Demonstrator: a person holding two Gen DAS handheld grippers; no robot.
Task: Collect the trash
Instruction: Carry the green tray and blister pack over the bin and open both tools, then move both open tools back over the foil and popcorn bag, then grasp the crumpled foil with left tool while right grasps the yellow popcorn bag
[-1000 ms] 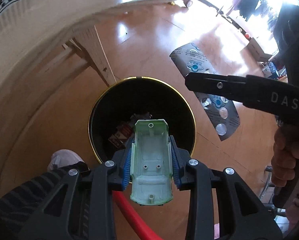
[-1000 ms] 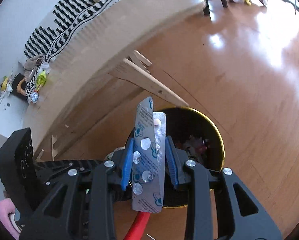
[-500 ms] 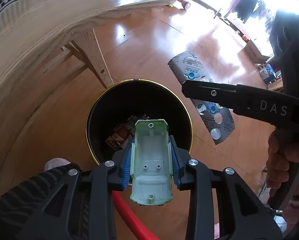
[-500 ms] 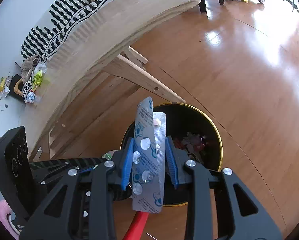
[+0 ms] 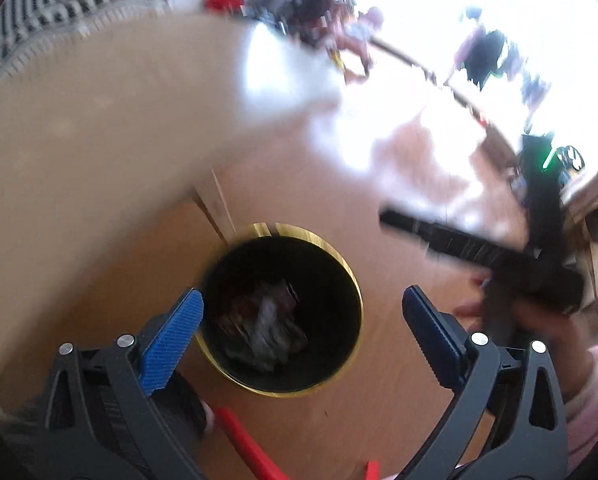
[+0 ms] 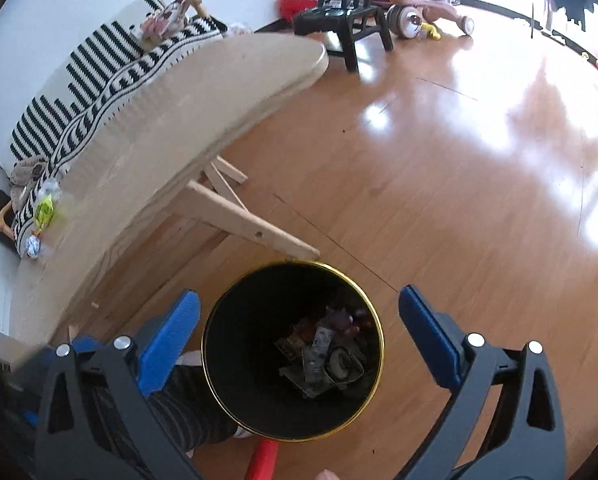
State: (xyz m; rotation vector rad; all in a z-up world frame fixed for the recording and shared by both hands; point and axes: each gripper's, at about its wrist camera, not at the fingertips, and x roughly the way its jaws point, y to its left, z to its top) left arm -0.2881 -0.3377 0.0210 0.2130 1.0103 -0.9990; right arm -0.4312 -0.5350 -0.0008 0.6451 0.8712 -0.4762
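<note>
Wood floor [image 6: 439, 184], black gold-rimmed bin [image 6: 219, 384] beside wooden table [image 6: 171, 120]. Trash [image 6: 323, 356] lies at the bin bottom. Left gripper [image 5: 303, 316] and right gripper [image 6: 299, 320] above it, jaws opening, nothing between them.

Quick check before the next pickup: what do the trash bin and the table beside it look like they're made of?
Trash bin: probably metal, given its thin, shiny gold rim and smooth black inner wall, though coated plastic is possible. Table: pale unfinished-looking wood, matte, with visible grain and plank legs.
</note>
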